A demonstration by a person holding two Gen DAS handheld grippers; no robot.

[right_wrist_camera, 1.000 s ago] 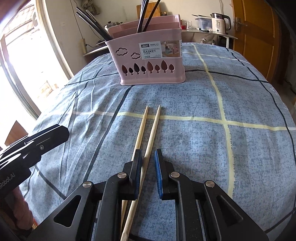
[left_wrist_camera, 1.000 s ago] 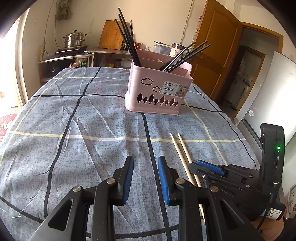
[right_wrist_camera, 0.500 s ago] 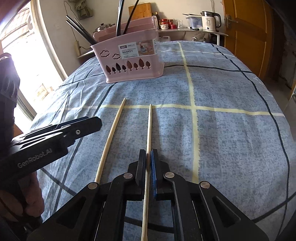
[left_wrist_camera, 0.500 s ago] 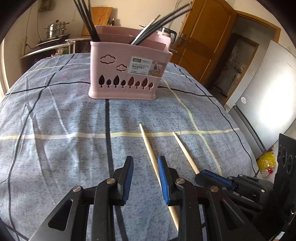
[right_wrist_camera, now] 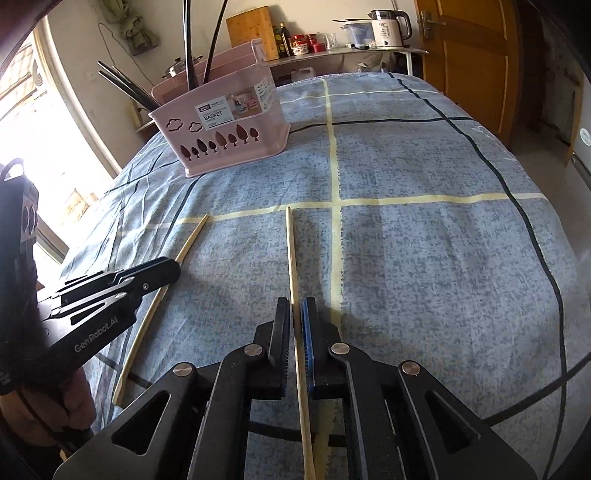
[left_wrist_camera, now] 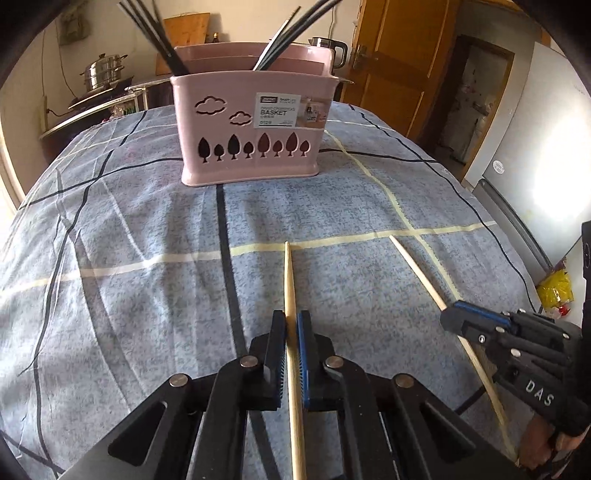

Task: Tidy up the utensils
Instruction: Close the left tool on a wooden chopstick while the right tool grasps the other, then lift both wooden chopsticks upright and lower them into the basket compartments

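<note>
My left gripper is shut on a wooden chopstick that points toward the pink utensil basket. My right gripper is shut on a second wooden chopstick. Each gripper shows in the other's view: the right one at the right of the left wrist view holding its chopstick, the left one at the left of the right wrist view with its chopstick. The basket holds several black chopsticks standing up.
The table has a blue checked cloth. Behind it stand a side counter with a steel pot, a kettle and jars. A wooden door and a white fridge are to the right.
My left gripper has moved right over the left chopstick and shut on it. My right gripper had closed on the other chopstick and drawn it away to the right, so the two lie apart.
</note>
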